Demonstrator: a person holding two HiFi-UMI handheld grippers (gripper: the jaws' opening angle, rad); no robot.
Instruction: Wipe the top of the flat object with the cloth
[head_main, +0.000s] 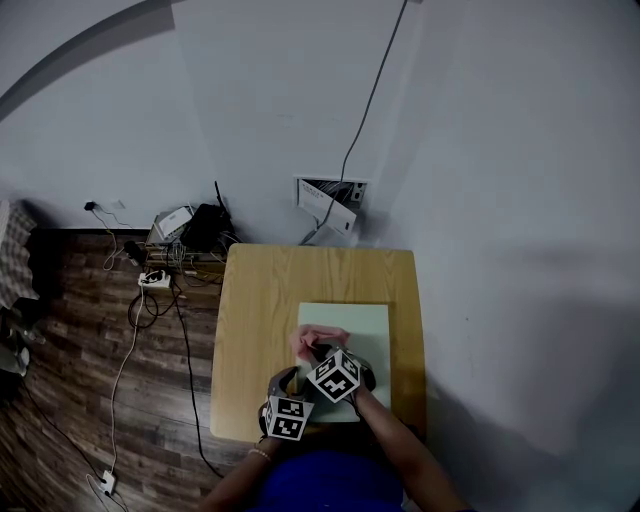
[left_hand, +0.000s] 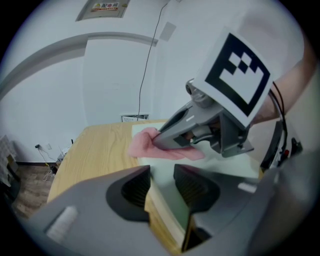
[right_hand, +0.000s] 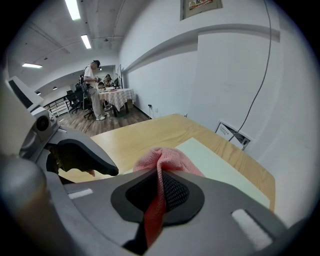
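A pale green flat board (head_main: 358, 325) (left_hand: 225, 164) (right_hand: 215, 165) lies on the wooden table (head_main: 260, 300), towards its right side. A pink cloth (head_main: 304, 341) (left_hand: 142, 143) (right_hand: 165, 159) rests bunched on the board's left part. My right gripper (head_main: 316, 352) (left_hand: 160, 138) (right_hand: 161, 192) is shut on it, and a fold of cloth runs down between the pads. My left gripper (head_main: 286, 384) (left_hand: 162, 186) sits at the board's near left corner. Its jaws stand apart astride the board's edge, holding nothing. The left gripper (right_hand: 85, 157) also shows beside the cloth in the right gripper view.
A wall box (head_main: 330, 202) (right_hand: 232, 135) with a cable running up sits behind the table. Routers and tangled cables (head_main: 185, 230) lie on the wood floor at the left, with a power strip (head_main: 105, 482) nearer. A person (right_hand: 95, 90) stands far off in the room.
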